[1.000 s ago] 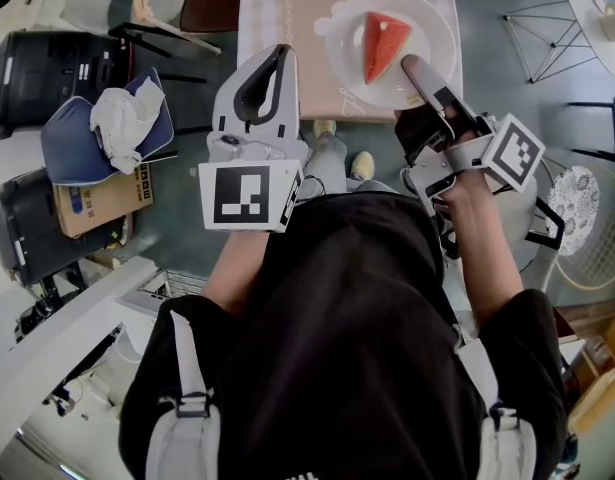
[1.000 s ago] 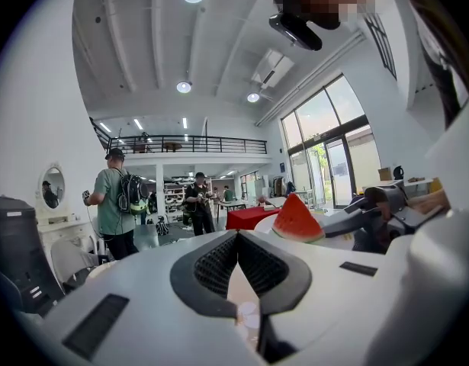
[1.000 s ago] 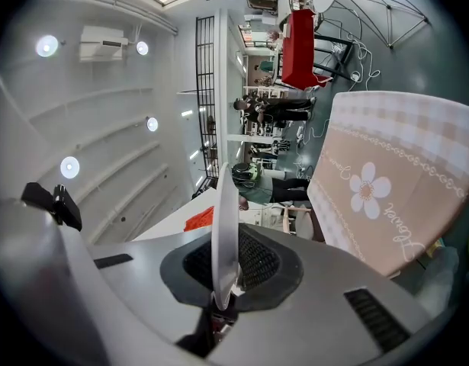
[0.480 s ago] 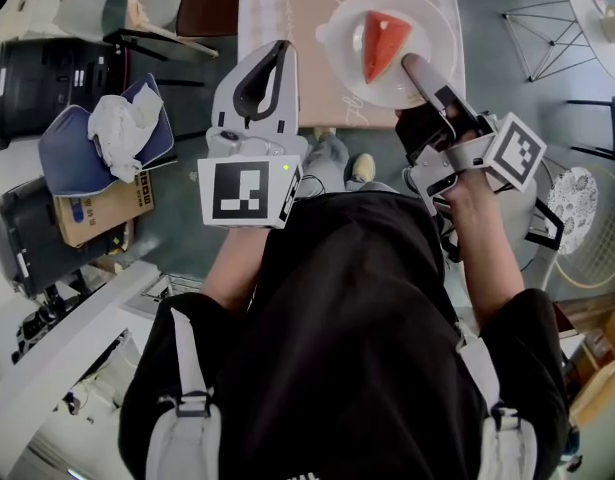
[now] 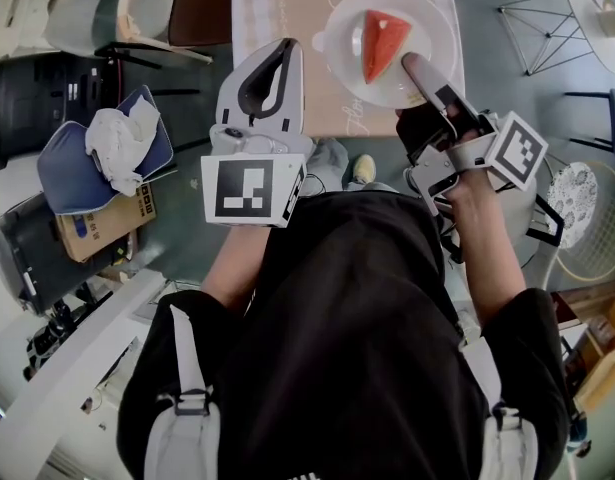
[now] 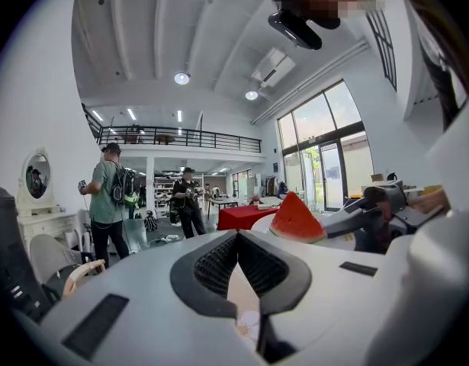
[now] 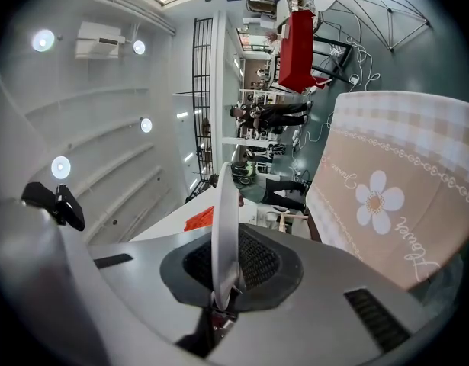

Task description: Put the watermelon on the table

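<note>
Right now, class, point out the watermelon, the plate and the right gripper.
watermelon [image 5: 384,43]: head view, middle of red flesh.
plate [image 5: 337,46]: head view, bare left rim.
right gripper [image 5: 411,70]: head view, tips at plate's rim.

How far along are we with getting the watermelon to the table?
Done: the watermelon slice sits on the plate. In hand: the right gripper is clamped on the plate's rim, holding it over the table. The left gripper is shut and empty. Remaining: lower the plate onto the table and release.
</note>
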{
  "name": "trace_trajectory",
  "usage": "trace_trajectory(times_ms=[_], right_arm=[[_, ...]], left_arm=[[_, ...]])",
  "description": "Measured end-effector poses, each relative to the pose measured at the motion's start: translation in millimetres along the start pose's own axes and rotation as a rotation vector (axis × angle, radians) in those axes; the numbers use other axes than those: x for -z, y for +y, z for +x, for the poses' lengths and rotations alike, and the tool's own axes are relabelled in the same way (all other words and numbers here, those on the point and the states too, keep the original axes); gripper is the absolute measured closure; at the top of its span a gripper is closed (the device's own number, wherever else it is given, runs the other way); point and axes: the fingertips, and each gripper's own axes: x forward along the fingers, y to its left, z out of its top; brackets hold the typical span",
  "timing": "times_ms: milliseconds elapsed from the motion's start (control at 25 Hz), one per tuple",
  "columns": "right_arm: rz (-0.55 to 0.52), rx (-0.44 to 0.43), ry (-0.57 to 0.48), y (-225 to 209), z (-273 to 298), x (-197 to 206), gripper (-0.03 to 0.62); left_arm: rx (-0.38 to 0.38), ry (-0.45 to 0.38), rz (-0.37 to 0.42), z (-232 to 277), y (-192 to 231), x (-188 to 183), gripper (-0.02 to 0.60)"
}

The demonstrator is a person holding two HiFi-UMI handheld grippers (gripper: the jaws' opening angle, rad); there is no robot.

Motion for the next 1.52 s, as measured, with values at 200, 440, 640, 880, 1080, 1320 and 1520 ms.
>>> trace_trajectory(times_ms=[200,440,640,880,1080,1320,1520], right_arm=[[0.000,-0.002,-0.023,-2.7,12.0,-8.9,0.576],[0.002,0.006,-0.055,-6.3,29.6,-17.7,0.576],[-0.003,0.016,-0.077,-7.0,44.3,-22.4,0.576],[-0.014,0.027,-0.101,-6.5,62.2,-25.6,0.576],[-0.014,0.037,-0.137,-10.4,76.0,-30.5,0.576],[-0.023,0.038,-0.154,-12.3,86.3,-31.6,0.576],[-0.023,0.044,-0.159,-14.2,96.6,-28.1,0.576]], left_arm=[[0.027,-0.004,-0.003,17.5,10.4,0.7,0.569],[0.057,0.003,-0.014,37.3,26.0,3.9,0.570],[0.076,-0.011,-0.020,49.9,41.7,1.8,0.569],[0.103,-0.024,-0.026,62.8,60.7,0.8,0.569],[0.126,-0.035,-0.048,73.1,74.1,0.1,0.569],[0.148,-0.023,-0.040,77.4,84.1,9.0,0.570],[0.147,-0.015,-0.051,76.5,96.7,15.0,0.569]])
